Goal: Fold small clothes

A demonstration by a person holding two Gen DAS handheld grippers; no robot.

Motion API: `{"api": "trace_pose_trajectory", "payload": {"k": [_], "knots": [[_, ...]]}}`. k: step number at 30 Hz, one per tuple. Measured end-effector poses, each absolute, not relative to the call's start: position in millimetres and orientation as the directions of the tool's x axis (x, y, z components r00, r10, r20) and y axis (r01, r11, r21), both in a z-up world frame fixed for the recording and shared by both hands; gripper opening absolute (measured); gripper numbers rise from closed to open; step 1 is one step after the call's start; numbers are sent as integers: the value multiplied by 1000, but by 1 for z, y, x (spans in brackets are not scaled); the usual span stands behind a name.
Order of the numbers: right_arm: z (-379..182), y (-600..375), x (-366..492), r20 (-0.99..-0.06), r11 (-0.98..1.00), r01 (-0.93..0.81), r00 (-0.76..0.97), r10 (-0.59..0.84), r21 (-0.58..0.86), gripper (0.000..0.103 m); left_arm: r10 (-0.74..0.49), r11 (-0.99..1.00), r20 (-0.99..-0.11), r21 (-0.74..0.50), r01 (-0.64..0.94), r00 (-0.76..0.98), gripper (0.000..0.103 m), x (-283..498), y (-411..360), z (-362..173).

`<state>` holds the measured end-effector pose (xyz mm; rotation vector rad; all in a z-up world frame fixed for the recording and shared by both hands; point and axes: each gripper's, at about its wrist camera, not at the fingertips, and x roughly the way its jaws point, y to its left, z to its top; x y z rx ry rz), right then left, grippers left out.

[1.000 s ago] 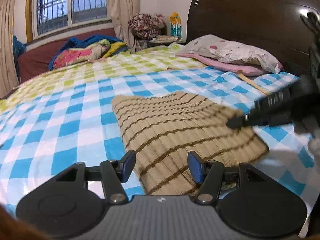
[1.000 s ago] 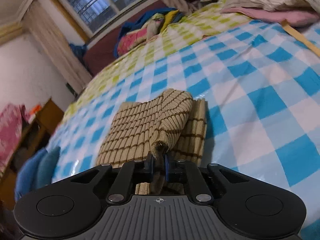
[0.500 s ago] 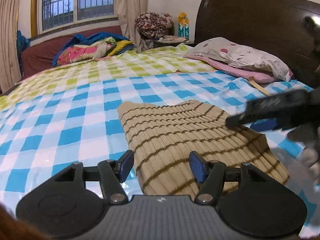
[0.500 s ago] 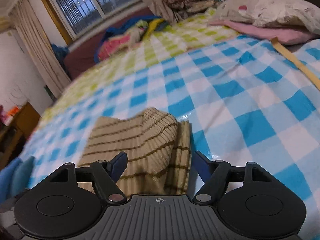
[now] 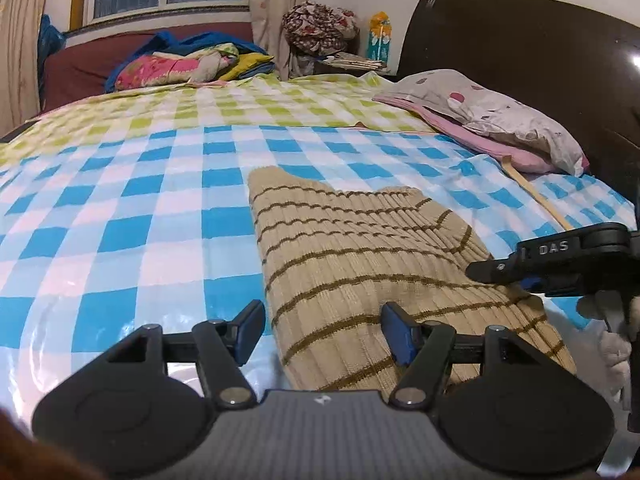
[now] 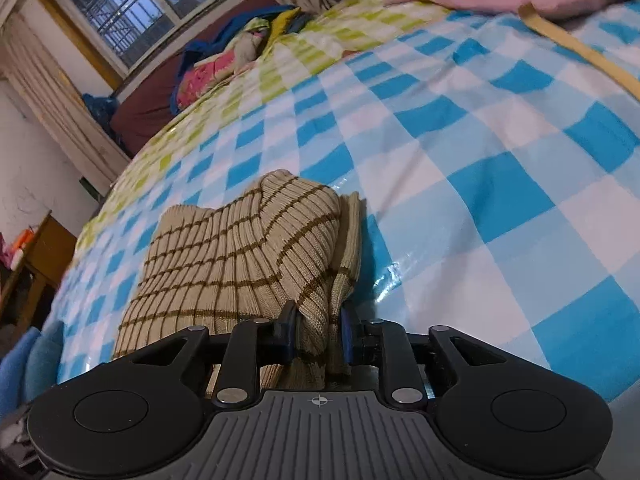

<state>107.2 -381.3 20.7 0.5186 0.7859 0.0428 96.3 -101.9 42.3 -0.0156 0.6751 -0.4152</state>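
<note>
Sweater (image 6: 240, 264) hem bunched, hidden between closing right gripper (image 6: 318, 336).

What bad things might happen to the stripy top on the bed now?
1. The right gripper is closing its fingers on a thick bunch of the beige striped top, several layers at once, so a pull may drag the whole fold crooked.
2. The left gripper is open over the near corner, holding nothing, so that side may slide.
3. The blue checked sheet looks shiny and slippery, so the top might skid.

Checked bed cover (image 5: 152, 200) open left of folded knit (image 5: 360, 264); pillows (image 5: 500, 120), headboard (image 5: 520, 48) block far right.
</note>
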Motion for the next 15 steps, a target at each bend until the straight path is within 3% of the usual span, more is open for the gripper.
{"api": "trace_pose_trajectory", "payload": {"k": [3, 5, 6, 7, 9, 15], "knots": [[29, -385, 100, -633, 856, 141, 734, 246, 497, 30, -379, 920, -590, -154, 361, 713, 70, 93, -99, 45], [37, -384, 97, -603, 856, 110, 755, 258, 504, 40, -379, 921, -584, -161, 355, 718, 70, 94, -97, 45], [39, -383, 98, -598, 863, 94, 758, 261, 496, 56, -379, 921, -586, -164, 353, 716, 71, 95, -98, 44], [39, -380, 99, -600, 870, 82, 755, 264, 487, 62, -379, 921, -590, -165, 353, 713, 71, 98, -99, 42], [35, -374, 103, -614, 881, 66, 742, 271, 468, 61, -375, 922, -601, -160, 353, 706, 73, 103, -103, 38], [15, -373, 115, -661, 868, 94, 688, 298, 488, 46, -390, 912, -610, -156, 378, 690, 71, 102, -111, 31]]}}
